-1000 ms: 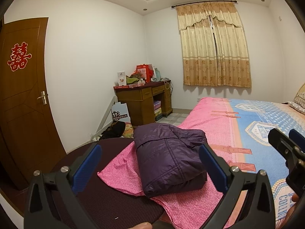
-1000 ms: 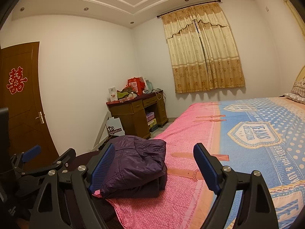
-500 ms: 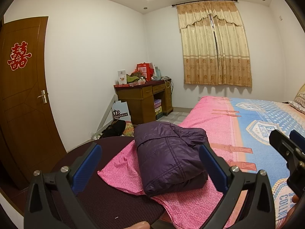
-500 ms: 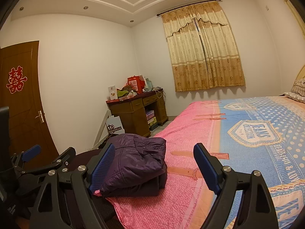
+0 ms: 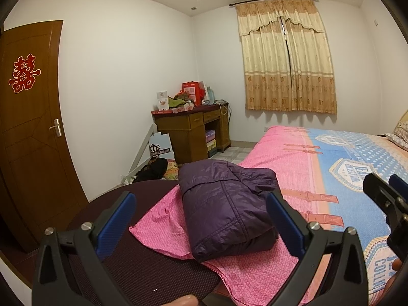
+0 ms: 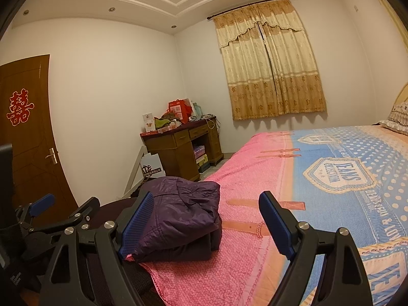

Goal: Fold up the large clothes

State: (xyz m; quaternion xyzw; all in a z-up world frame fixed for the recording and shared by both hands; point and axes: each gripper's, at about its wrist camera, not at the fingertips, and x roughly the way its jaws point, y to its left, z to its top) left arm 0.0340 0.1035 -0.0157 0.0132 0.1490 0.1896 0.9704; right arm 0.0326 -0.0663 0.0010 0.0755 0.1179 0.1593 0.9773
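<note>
A folded dark purple padded jacket [image 5: 224, 209] lies on the pink corner of the bedspread [image 5: 288, 158]; that corner drapes over a dark maroon mesh surface [image 5: 132, 267]. My left gripper [image 5: 201, 219] is open in front of the jacket, its blue pads apart and holding nothing. The right gripper [image 6: 206, 211] is also open and empty, just right of the jacket [image 6: 178, 216], over the pink cover [image 6: 244, 255]. Each gripper shows in the other's view: the left gripper [image 6: 66, 204] at the left edge, the right gripper [image 5: 387, 199] at the right edge.
The bed [image 6: 344, 178] fills the right side, with a pillow [image 6: 395, 122] at its far end. A cluttered wooden desk [image 5: 193, 132] stands by the far wall under a curtained window [image 5: 285, 58]. A brown door [image 5: 28, 127] is at left. Dark items [image 5: 153, 168] lie on the floor.
</note>
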